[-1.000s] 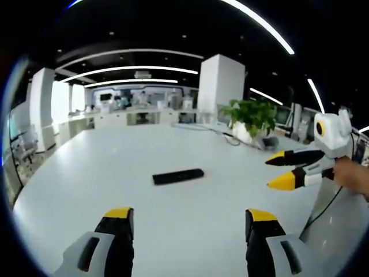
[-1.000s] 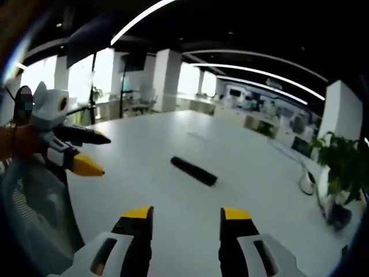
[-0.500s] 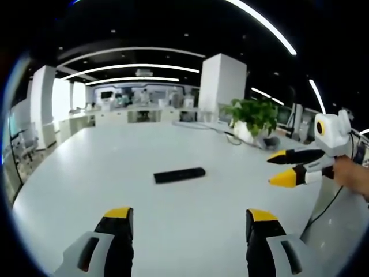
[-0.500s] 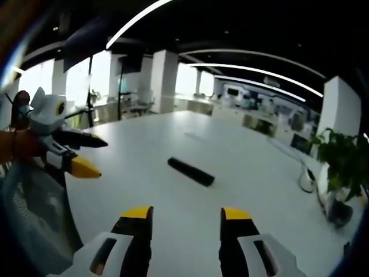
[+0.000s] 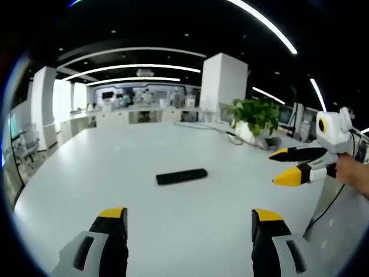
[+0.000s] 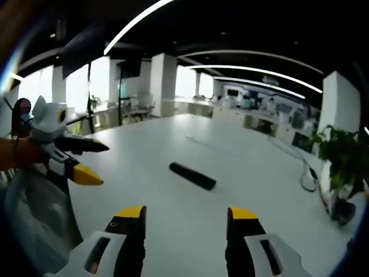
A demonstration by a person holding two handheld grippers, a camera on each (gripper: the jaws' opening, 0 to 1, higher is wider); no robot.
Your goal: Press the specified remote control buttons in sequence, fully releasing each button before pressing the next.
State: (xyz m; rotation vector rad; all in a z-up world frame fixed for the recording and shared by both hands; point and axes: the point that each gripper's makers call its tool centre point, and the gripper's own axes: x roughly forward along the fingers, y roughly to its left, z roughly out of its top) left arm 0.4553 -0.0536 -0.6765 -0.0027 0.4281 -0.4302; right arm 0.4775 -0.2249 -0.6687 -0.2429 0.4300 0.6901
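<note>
A black remote control (image 5: 181, 176) lies flat on the long white table (image 5: 115, 167), well ahead of both grippers. In the left gripper view my left gripper (image 5: 190, 218) stands open above the near table, nothing between its yellow-tipped jaws. The right gripper (image 5: 286, 164) comes in from the right, held by a hand, open. In the right gripper view the remote control (image 6: 192, 175) lies ahead, and my right gripper (image 6: 187, 214) is open and empty. The left gripper (image 6: 92, 159) shows at the left, open.
A potted plant (image 5: 253, 118) and a cable (image 5: 216, 131) sit at the table's far right side. The plant (image 6: 340, 164) also stands at the right in the right gripper view. A mesh chair back (image 6: 37, 213) is at the lower left. White pillars and office desks lie beyond.
Both views have shifted slightly, so the hands moved a little. The right gripper's jaws have spread a bit wider. The remote control has not moved on the table.
</note>
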